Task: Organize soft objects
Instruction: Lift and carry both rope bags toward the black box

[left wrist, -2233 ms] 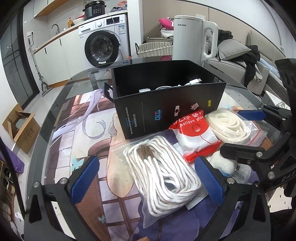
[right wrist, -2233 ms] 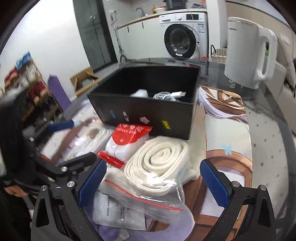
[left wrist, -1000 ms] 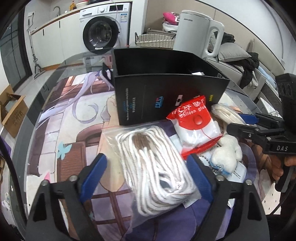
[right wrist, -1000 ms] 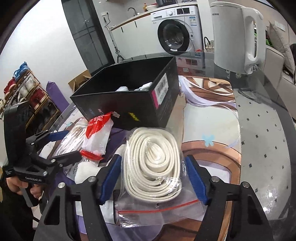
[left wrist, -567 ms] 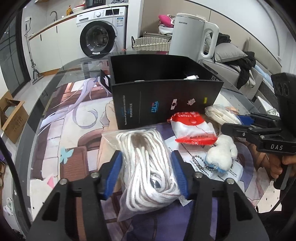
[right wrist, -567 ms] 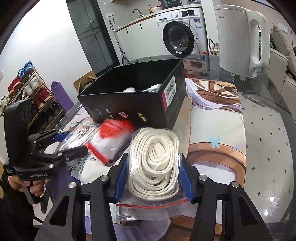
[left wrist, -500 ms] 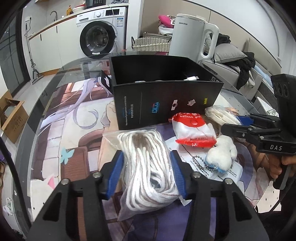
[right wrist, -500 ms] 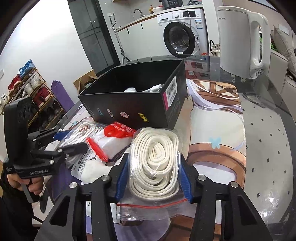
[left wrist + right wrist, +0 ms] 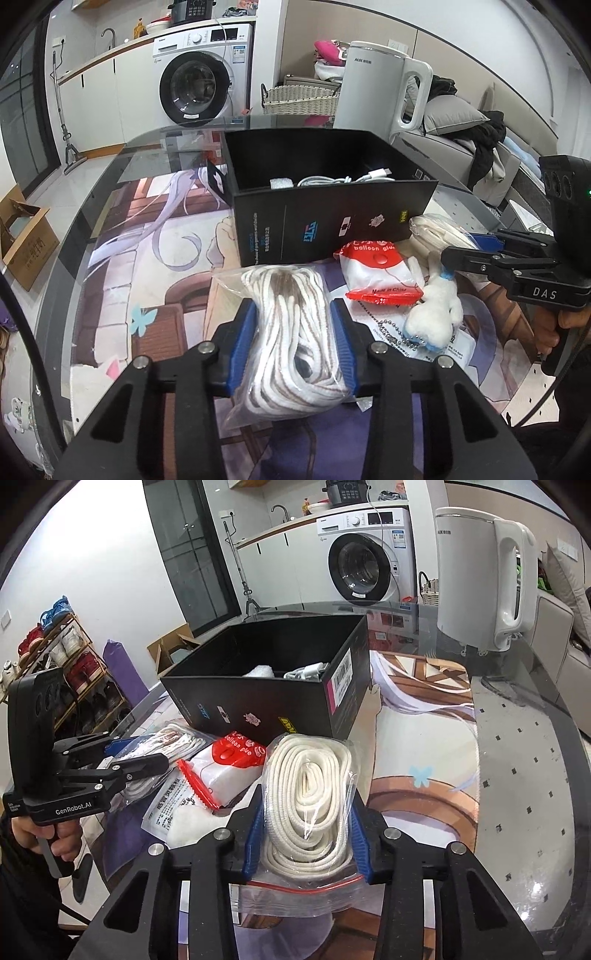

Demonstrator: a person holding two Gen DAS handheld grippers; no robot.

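My left gripper point(image 9: 293, 343) is shut on a clear bag of white rope point(image 9: 291, 325), squeezed between its blue pads and held just above the mat. My right gripper point(image 9: 306, 834) is shut on a zip bag of coiled cream cord point(image 9: 308, 786). The open black box point(image 9: 325, 192) stands just beyond both, with a white cable and a small foam piece inside; it also shows in the right wrist view point(image 9: 280, 686). A red-and-white balloon-glue packet point(image 9: 373, 269) and a small white plush point(image 9: 436, 314) lie on the mat between the grippers.
A white electric kettle point(image 9: 373, 96) stands behind the box on the glass table point(image 9: 524, 760). A printed mat point(image 9: 155, 258) covers the table. A paper leaflet point(image 9: 173, 812) lies under the packet. A washing machine, a wicker basket and a sofa are beyond the table.
Both grippers have closed from wide open onto their bags, squeezing them narrow, and lifted them slightly. The red packet has tipped over flat onto the mat.
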